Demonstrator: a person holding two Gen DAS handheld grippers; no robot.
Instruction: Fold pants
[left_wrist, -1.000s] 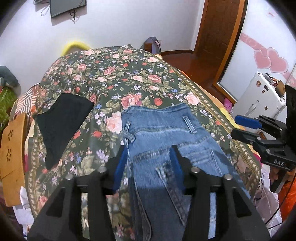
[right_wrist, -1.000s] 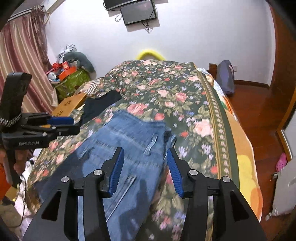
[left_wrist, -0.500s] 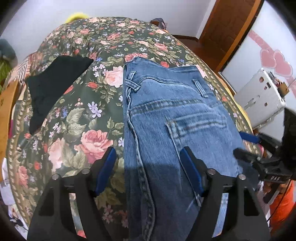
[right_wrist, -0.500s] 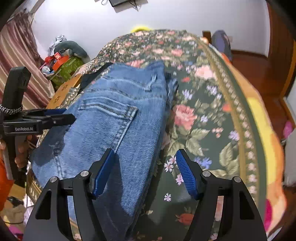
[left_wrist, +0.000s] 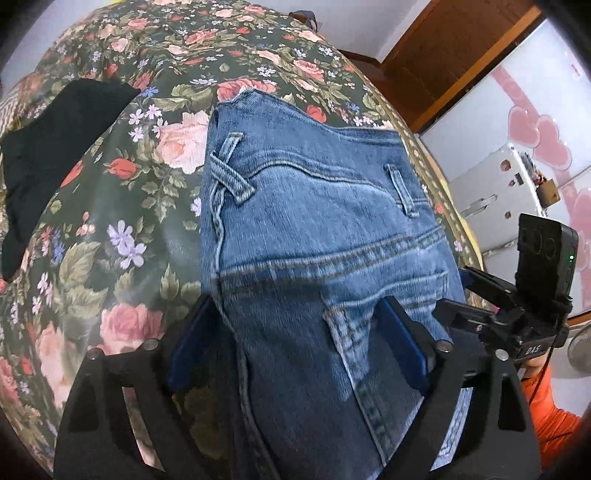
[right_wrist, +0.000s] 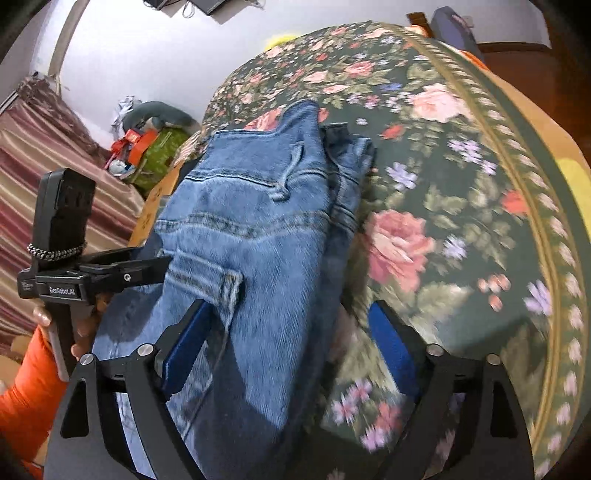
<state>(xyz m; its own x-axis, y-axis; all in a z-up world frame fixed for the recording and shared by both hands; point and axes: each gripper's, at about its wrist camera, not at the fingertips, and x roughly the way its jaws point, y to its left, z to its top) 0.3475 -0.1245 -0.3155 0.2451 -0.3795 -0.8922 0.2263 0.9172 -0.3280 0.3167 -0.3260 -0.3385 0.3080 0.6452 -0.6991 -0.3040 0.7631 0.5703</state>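
1. One pair of blue jeans (left_wrist: 317, 236) lay on the floral bed (left_wrist: 122, 229), with one black garment (left_wrist: 55, 147) well apart to its left.
2. The jeans' long axis ran from the cameras toward the far wall, waistband at the far end.
3. Two hand-held grippers showed: the left hand-held gripper (left_wrist: 295, 347) and the right hand-held gripper (right_wrist: 288, 350) each stood spread wide, straddling a side edge of the jeans without clamping it.

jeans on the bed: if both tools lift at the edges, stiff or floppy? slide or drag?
Likely floppy: the jeans lie flat in stacked layers, so the unsupported middle should sag. Probably heavy for their size, given thick denim seams. They may drag rather than slide on the floral bedspread, cloth on cloth.
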